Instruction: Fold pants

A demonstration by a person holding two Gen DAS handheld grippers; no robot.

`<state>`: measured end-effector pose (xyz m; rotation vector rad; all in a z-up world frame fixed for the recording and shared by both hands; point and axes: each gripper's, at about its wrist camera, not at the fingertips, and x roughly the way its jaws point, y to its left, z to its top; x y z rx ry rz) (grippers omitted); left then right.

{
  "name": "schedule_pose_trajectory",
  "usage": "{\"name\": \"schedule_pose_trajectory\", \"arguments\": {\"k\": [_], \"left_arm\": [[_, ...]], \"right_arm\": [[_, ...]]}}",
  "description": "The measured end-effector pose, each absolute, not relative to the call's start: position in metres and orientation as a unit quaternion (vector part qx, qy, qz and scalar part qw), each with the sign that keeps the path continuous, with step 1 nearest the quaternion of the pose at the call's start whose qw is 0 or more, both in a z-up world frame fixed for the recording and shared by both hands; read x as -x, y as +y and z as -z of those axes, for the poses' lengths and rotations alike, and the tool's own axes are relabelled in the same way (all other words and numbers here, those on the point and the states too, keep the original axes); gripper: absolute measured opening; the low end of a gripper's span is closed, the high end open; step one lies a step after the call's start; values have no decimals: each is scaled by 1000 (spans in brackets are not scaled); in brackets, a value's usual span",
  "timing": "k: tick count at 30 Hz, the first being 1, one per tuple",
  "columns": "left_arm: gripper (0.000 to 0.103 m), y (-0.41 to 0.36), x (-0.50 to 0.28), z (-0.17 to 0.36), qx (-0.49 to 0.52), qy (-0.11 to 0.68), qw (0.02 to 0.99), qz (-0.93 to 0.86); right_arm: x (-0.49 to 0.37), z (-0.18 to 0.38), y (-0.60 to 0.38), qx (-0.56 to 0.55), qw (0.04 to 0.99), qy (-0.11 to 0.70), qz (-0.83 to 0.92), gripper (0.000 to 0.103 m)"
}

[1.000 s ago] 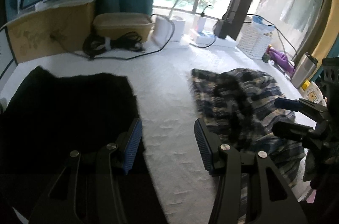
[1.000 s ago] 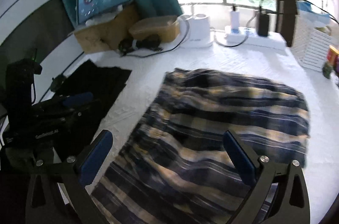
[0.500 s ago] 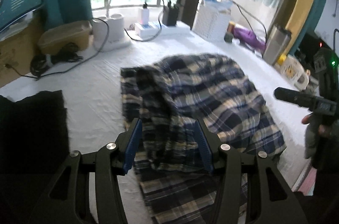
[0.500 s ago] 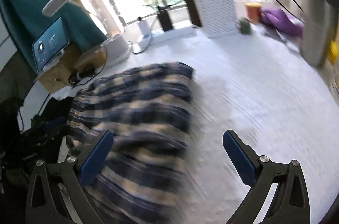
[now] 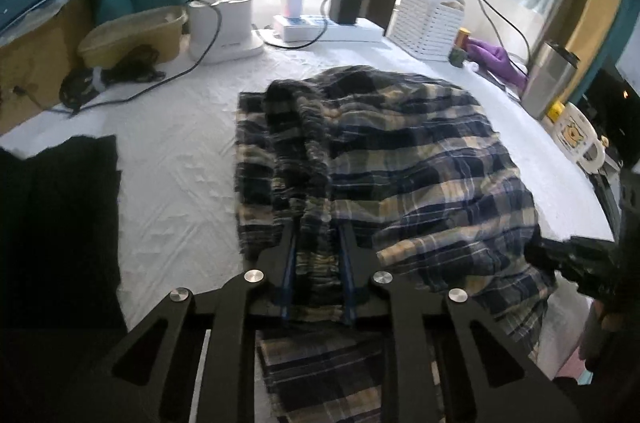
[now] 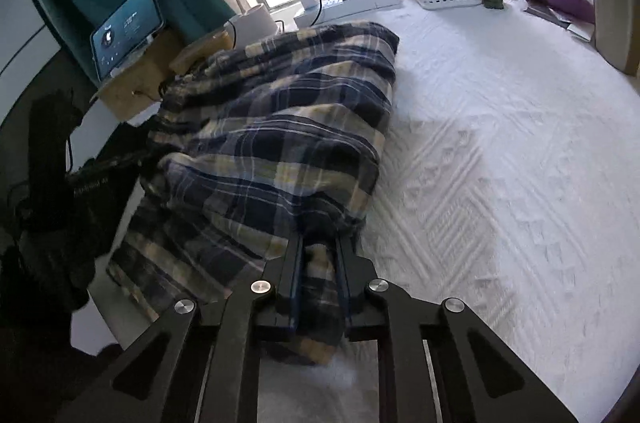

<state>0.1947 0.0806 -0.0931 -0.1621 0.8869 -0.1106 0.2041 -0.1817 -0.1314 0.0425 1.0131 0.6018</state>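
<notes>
Blue-and-cream plaid pants (image 5: 400,151) lie bunched on the white textured table cover (image 5: 172,163). Their gathered elastic waistband (image 5: 304,143) runs toward my left gripper (image 5: 318,227), whose jaws are closing with the waistband cloth pinched between the pads. In the right wrist view the pants (image 6: 280,127) form a heap on the left. My right gripper (image 6: 320,241) is closing too, with a fold of the pants' near edge squeezed between its fingers. The cloth hides both pairs of fingertips.
A black garment (image 5: 52,203) lies at the left. Along the back stand a white basket (image 5: 430,23), a power strip (image 5: 328,25) with chargers and cables, and a tablet (image 6: 126,27). A steel flask (image 5: 548,79) and a mug (image 5: 576,135) sit at the right edge.
Both grippers were open a second ago and have come down onto the pants. Each has closed on a bunch of plaid cloth. The left swung right, away from the black garment.
</notes>
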Motion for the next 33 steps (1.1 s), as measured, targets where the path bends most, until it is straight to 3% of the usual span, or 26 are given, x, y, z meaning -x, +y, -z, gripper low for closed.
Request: {"name": "schedule_pose_trajectory", "arguments": {"k": [18,20,22,24,33], "left_arm": [[20,89,-190,85,52,429,900,53],[26,89,-190,81,44,429,901,53],[28,93,-189,76,38,422,905,45],[34,99,-189,71,48,419,906,44],[39,112,-211,56,48,382,922,49]], "right_arm": [[-168,123,-199,25,845,479,-235,20],[-175,117,-203,20,855,468,-223,37],[-183,114,-205,17,859,464,-216,92],[-192,108,-205,12,864,453,-220,95],[-248,98,-193,3,868,440,-229,95]]}}
